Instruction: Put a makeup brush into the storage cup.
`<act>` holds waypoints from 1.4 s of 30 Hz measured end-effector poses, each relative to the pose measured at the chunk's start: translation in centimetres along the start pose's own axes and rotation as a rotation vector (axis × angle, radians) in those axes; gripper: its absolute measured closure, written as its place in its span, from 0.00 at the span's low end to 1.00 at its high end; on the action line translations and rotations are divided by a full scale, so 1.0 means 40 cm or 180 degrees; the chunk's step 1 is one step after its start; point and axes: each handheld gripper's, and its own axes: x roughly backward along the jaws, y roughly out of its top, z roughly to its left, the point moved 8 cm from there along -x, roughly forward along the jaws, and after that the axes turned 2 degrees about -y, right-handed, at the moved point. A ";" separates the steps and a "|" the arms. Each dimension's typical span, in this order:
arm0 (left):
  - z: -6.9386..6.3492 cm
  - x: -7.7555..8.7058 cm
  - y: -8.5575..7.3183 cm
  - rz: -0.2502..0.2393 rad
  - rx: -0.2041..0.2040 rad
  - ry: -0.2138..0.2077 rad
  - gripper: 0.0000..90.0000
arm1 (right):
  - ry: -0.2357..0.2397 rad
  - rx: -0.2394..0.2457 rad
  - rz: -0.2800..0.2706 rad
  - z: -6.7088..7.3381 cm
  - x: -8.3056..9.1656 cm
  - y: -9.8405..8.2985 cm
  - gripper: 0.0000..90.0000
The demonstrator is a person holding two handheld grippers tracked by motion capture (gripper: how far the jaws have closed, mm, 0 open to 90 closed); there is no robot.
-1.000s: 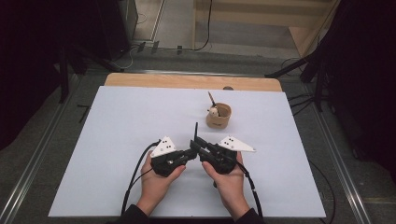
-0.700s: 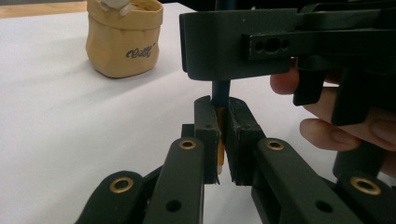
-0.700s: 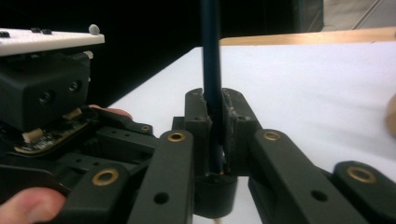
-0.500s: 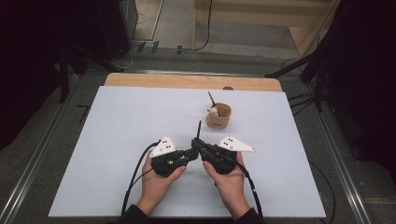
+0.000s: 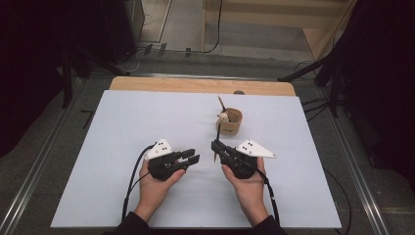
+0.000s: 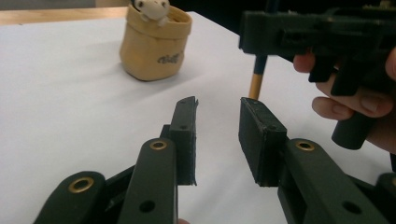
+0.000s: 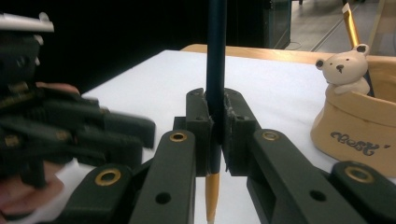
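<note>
A dark pencil (image 7: 215,56) with a yellow lower end stands upright, and my right gripper (image 7: 215,100) is shut on it. In the high view the right gripper (image 5: 215,146) holds the pencil (image 5: 215,156) just in front of a tan fabric cup (image 5: 230,122). That cup (image 7: 359,130) carries a small white bear (image 7: 344,69) on its rim and holds another stick. My left gripper (image 6: 218,105) is to the left, its jaws have just been opening, and nothing is between them. In the high view the left gripper (image 5: 192,156) sits a short gap away from the right one.
A white sheet (image 5: 147,117) covers the table, with a wooden strip (image 5: 195,85) along the far edge. Cables trail from both grippers toward the near edge. Dark floor and stands surround the table.
The left gripper has let go of the pencil, opened its jaws and drawn away to the left. The right gripper keeps hold of the pencil in about the same place.
</note>
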 end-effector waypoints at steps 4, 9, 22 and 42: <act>0.015 0.018 0.013 -0.0026 0.0023 0.0023 0.74 | -0.0009 0.0175 0.0039 -0.001 -0.006 -0.007 0.94; 0.025 0.031 0.021 -0.0001 0.0036 0.0044 0.73 | -0.0022 0.0352 0.0082 0.000 -0.011 -0.013 0.94; 0.020 0.044 0.043 0.0177 -0.0048 0.0065 0.73 | -0.0162 0.0881 0.0221 0.005 -0.023 -0.030 0.94; -0.004 0.048 0.061 0.0419 0.0058 -0.0080 0.74 | -0.0212 0.1449 0.0407 0.022 -0.041 -0.056 0.94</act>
